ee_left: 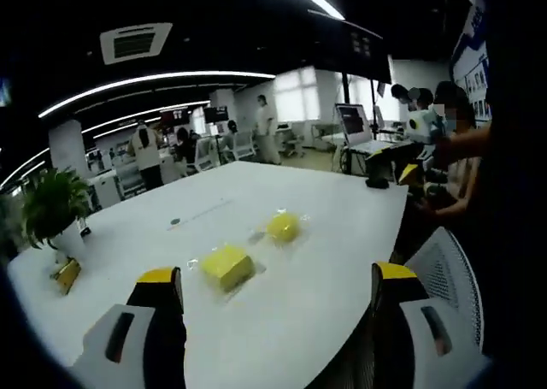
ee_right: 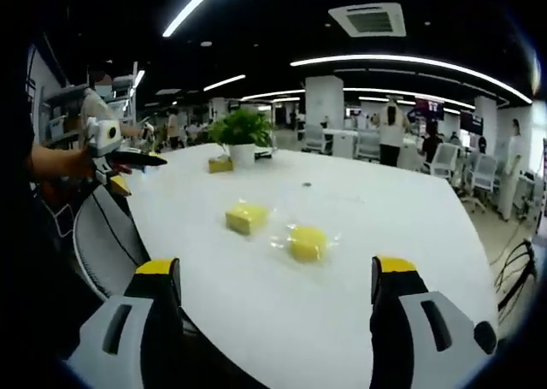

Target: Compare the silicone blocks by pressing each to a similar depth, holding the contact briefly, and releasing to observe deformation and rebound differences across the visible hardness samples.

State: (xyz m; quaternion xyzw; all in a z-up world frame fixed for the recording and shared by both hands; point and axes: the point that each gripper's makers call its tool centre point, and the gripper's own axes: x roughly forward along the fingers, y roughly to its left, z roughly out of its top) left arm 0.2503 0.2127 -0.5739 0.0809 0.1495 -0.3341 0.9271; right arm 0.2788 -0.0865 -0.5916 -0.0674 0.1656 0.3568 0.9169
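While both grippers hang off the table's (ee_left: 282, 321) near edge, two yellow silicone samples are listed on its white top: a block (ee_left: 226, 266) and a rounder piece (ee_left: 283, 227), near each other but apart, both back from the edges. Left gripper (ee_left: 278, 288): jaws apart, nothing held. Right gripper (ee_right: 275, 279): jaws apart, nothing held. A potted plant (ee_right: 241, 137) is noted at the far edge.

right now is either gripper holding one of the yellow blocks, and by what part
Nothing is held. The left gripper and right gripper are both open, apart from the square block and round block.
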